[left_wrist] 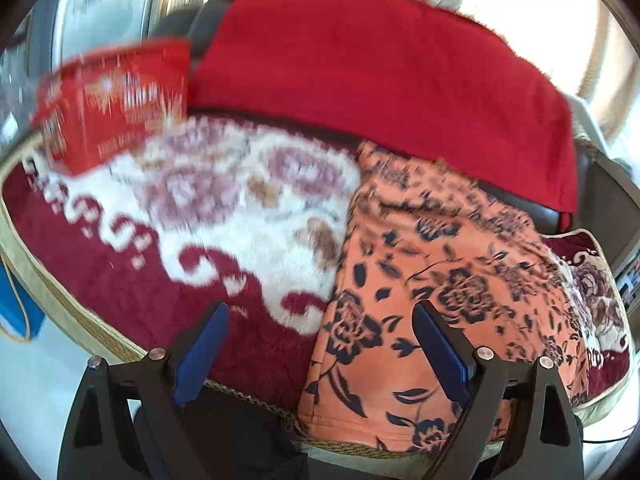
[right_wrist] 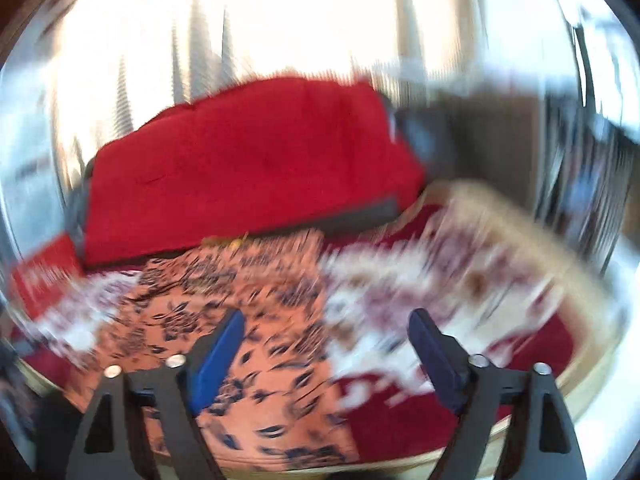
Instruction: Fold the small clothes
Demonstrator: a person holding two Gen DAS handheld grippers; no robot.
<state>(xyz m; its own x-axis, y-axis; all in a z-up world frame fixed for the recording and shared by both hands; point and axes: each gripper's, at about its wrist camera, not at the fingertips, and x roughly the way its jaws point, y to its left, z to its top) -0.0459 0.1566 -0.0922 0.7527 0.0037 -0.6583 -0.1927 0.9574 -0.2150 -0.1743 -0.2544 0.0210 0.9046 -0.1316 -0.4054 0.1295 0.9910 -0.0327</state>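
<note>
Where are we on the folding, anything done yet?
Done: nothing clearly folded. The orange floral garment lies rumpled on the patterned blanket, its far edge tucked under the red cloth.
In hand: nothing. The left claw and right claw are both open above the fabric; the right view is motion-blurred.
Left: grasp the garment, flatten it, make the folds.

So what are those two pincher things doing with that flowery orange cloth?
A person holds a gripper in each hand, getting ready to fold small clothes. The orange flowered cloth lies spread on a maroon and white patterned blanket. The left gripper and the right gripper both hover over it with jaws open, holding nothing. A red blanket is draped behind, and a red box sits off to one side. The right view is blurry.
</note>
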